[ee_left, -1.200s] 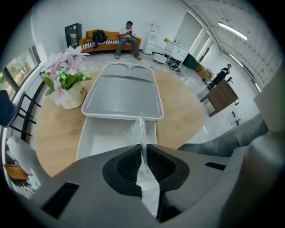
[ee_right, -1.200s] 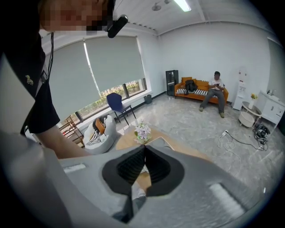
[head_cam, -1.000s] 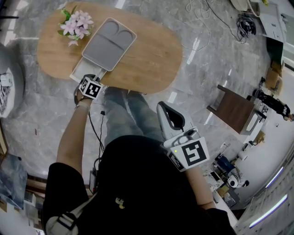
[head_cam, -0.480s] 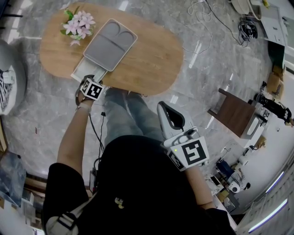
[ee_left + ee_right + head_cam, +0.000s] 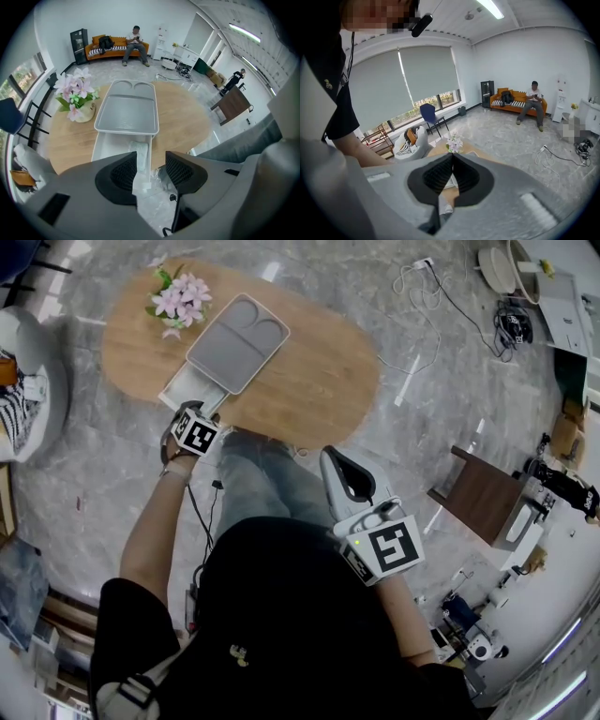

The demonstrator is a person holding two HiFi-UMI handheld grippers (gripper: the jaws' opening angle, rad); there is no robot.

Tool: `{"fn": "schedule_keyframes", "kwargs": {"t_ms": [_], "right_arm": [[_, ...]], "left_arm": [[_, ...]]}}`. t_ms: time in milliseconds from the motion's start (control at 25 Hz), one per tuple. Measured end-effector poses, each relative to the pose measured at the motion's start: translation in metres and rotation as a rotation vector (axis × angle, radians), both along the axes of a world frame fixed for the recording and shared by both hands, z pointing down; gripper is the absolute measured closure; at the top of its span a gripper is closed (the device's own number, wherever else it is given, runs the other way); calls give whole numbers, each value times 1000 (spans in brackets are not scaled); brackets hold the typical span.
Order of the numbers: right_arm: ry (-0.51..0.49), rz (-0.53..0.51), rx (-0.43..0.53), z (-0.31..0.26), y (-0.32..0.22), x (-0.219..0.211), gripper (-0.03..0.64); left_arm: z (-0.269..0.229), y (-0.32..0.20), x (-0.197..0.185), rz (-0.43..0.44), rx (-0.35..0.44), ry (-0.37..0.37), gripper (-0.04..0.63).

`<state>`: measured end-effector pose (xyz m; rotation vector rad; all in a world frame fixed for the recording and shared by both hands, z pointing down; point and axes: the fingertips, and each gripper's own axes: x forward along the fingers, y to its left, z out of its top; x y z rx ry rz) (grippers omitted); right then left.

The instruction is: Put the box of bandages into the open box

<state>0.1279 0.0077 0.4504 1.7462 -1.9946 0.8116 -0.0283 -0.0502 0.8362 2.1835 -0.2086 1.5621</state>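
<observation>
A white open box [image 5: 104, 146] sits on the oval wooden table [image 5: 319, 381], its grey lid [image 5: 129, 110] tilted back behind it. The pale box of bandages [image 5: 140, 151] lies inside it, against the right wall. My left gripper [image 5: 151, 159] hovers just off the table's near edge [image 5: 193, 414], facing the box. Its jaws stand wide, closing slightly, with nothing between the pads. My right gripper [image 5: 452, 157] is held up by the person's chest [image 5: 339, 467], jaws shut and empty.
A pot of pink flowers [image 5: 75, 93] stands on the table left of the lid. The person's knees [image 5: 267, 474] are under the table's near edge. A brown side table [image 5: 487, 491] stands to the right and a cable [image 5: 422, 296] runs across the marble floor.
My left gripper has drawn back from the white box, off the table's edge toward the person's lap. The right gripper has stayed where it was.
</observation>
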Motion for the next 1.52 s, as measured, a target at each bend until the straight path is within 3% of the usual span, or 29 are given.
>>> {"fn": "schedule_keyframes", "kwargs": {"t_ms": [280,480,760,1520], "right_arm": [[-39,-34,39,-8,-1,6,618],[-35,-78,70,-17,-3,11,618],[-50,-135,101,-25,-2,17,618],[-85,-288,236,-76,-35,-3,618]], "left_arm": [[-69,0,15,-56,57,56,417],[-125,2,28,-128,93,135,457],[-193,3,35,-208,194,209,518],[-401,0,3,-453,461,473,580]]}}
